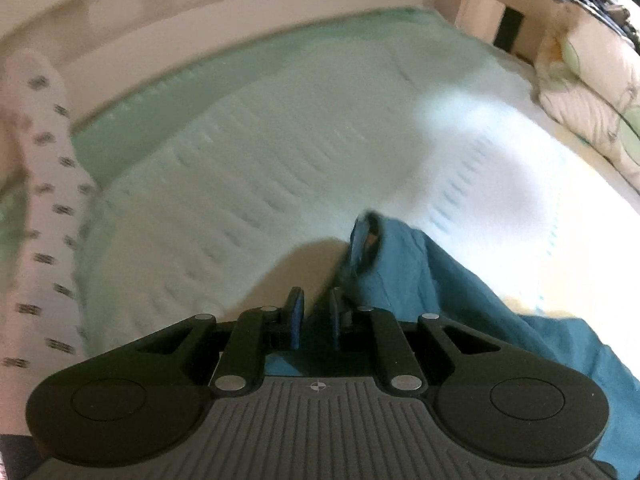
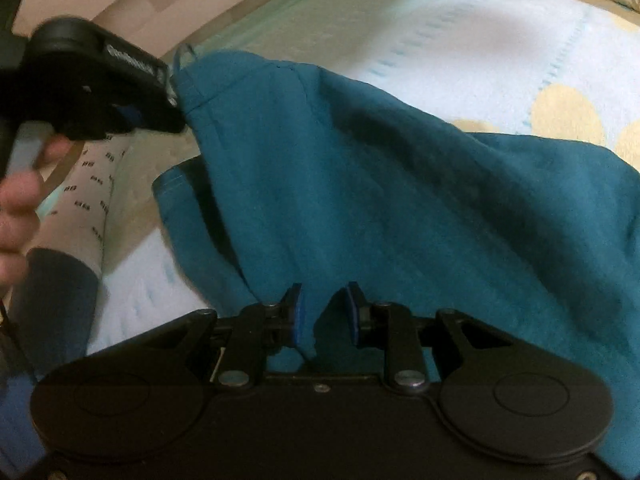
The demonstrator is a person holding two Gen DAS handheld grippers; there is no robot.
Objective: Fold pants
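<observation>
The teal pants hang lifted over the bed, stretched between both grippers. My left gripper is shut on one edge of the pants; the cloth trails off to the right. It also shows at the upper left of the right wrist view, pinching a hemmed corner with a small loop. My right gripper has its jaws a little apart, with a fold of the pants running between them.
A pale green and white quilted bed cover with yellow dots lies below. A cream pillow sits at the far right. The person's patterned trouser leg stands at the left bed edge.
</observation>
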